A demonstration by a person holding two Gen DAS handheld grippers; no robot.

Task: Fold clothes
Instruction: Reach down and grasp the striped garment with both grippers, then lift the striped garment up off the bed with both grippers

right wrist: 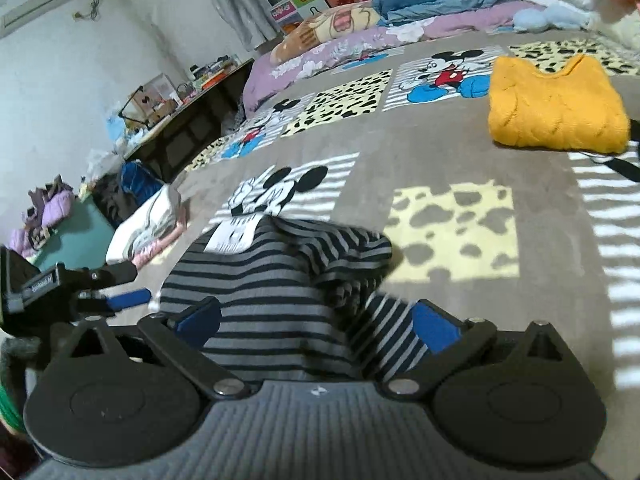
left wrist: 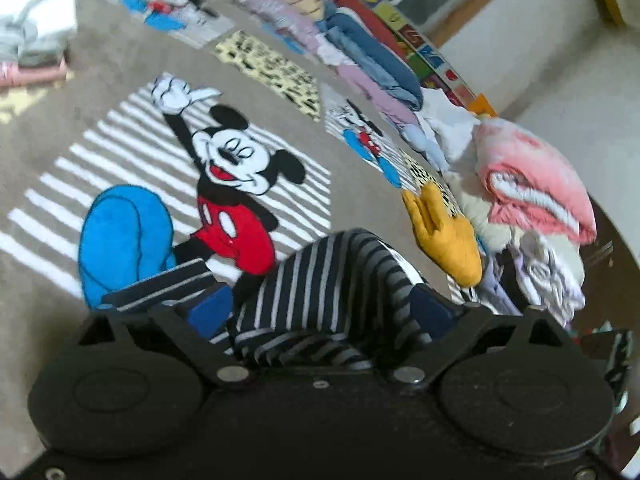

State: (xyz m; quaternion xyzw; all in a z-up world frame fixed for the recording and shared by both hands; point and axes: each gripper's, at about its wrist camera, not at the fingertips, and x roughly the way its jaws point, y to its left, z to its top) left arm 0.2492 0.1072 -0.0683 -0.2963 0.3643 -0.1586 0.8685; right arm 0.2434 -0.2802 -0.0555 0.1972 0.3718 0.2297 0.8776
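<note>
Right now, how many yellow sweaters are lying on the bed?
1: a folded yellow sweater lies on the blanket, far right in the right view, apart from the striped shirt. Others may hide in the clothes pile.

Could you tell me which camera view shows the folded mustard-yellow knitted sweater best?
The right wrist view: the folded mustard-yellow knitted sweater lies whole and unobstructed on the bed. The left wrist view shows it foreshortened, at the blanket's edge.
</note>
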